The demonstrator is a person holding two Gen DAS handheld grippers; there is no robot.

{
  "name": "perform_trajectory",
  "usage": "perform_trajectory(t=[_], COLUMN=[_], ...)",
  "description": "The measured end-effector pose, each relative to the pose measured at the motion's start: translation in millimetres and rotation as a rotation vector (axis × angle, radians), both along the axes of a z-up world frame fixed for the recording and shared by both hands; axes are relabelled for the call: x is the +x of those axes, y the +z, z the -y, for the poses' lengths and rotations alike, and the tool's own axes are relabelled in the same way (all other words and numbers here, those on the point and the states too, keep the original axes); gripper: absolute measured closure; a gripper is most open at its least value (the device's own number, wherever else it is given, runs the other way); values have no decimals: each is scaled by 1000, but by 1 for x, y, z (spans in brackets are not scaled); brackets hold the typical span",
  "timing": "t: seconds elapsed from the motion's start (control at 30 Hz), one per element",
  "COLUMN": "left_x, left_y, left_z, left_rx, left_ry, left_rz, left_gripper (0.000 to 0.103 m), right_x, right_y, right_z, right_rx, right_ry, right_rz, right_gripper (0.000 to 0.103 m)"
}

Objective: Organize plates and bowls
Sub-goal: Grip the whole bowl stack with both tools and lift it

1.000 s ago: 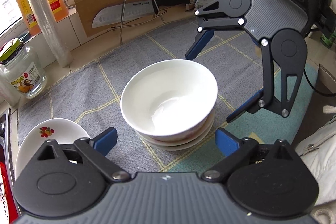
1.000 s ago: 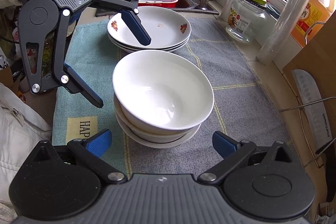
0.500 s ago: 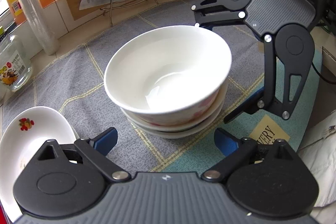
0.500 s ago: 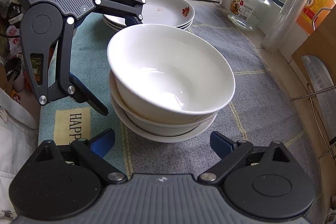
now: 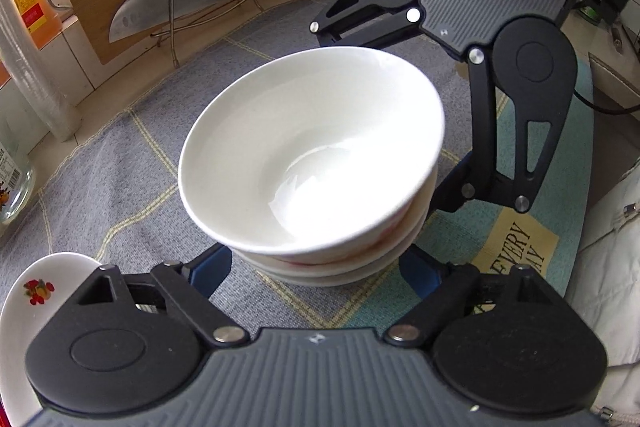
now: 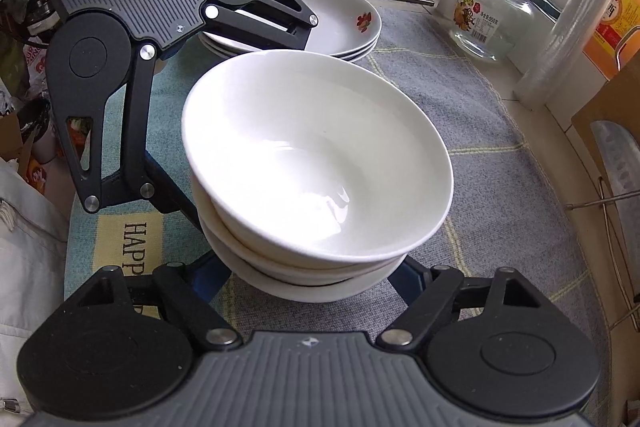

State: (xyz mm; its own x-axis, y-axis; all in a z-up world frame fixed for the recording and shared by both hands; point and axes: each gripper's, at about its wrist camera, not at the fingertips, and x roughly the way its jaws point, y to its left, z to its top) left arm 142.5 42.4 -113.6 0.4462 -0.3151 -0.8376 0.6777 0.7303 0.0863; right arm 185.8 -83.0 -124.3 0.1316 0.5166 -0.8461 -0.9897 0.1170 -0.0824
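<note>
On the grey mat (image 5: 120, 167) stands a stack of white bowls (image 5: 316, 163). Left gripper (image 5: 316, 267) and right gripper (image 6: 312, 275) straddle it from opposite sides, jaws closing; contact is hidden. Flowered plates (image 6: 336, 23) sit beyond.

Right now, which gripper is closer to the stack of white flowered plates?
Left. The left gripper sits beside the white flowered plates; the right gripper is beyond the stacked white bowls, farther away. Both jaws are closing around the bowls.
</note>
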Motion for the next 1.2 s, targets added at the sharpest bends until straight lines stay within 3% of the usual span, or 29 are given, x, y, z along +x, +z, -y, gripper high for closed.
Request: perform_trajectory(t=[0.23,0.57,1.2], left_x=[2,4,-21], left_y=[-2,2,43], left_z=[-2,-5,-31], left_rx=[-34,-52,-44], left_ry=[-28,-12,76], left_rz=[-1,-18,71], left_gripper=[21,22,22], right_x=[-1,-3,-14], right_y=[1,6,49], right_z=[-2,-7,-31], right_rx=[-13,-38,1], right_ry=[-15,-29,42], right_rz=[-3,14,93], right_gripper=[16,18,19])
